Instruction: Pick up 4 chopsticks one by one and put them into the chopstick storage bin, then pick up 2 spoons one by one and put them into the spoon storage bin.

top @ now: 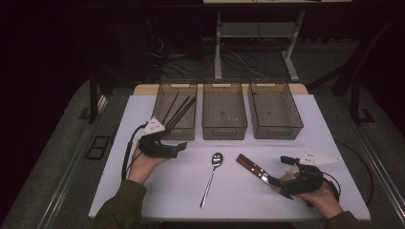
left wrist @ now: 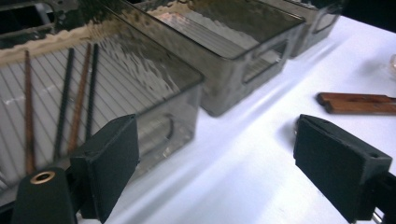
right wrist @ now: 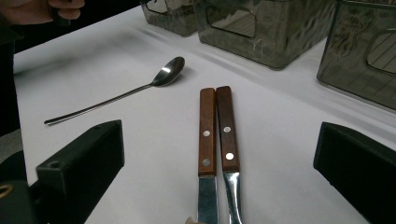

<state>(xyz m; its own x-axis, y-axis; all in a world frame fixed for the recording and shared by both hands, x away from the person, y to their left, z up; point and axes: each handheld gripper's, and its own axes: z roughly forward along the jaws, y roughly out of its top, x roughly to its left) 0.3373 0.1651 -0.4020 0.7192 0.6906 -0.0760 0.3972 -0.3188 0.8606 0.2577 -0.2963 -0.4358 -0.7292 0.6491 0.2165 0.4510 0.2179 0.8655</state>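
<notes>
Two wooden-handled knives (top: 250, 166) (right wrist: 217, 130) lie side by side on the white table, blades toward me. My right gripper (top: 282, 177) (right wrist: 222, 140) is open, one jaw on each side of the knives and neither touching them. A metal spoon (top: 212, 176) (right wrist: 140, 88) lies to their left, bowl pointing away. My left gripper (top: 179, 147) (left wrist: 219, 149) hangs open and empty just in front of the left bin (top: 176, 85) (left wrist: 187, 93), which holds several chopsticks (top: 179, 109) (left wrist: 74, 98). The knife handles (left wrist: 359, 102) show at the right edge of the left gripper view.
Three clear plastic bins stand in a row at the back of the table; the middle bin (top: 224, 125) and the right bin (top: 277, 129) look empty. The white tabletop (top: 157, 191) ends near my forearms. Table legs and cables lie on the floor beyond.
</notes>
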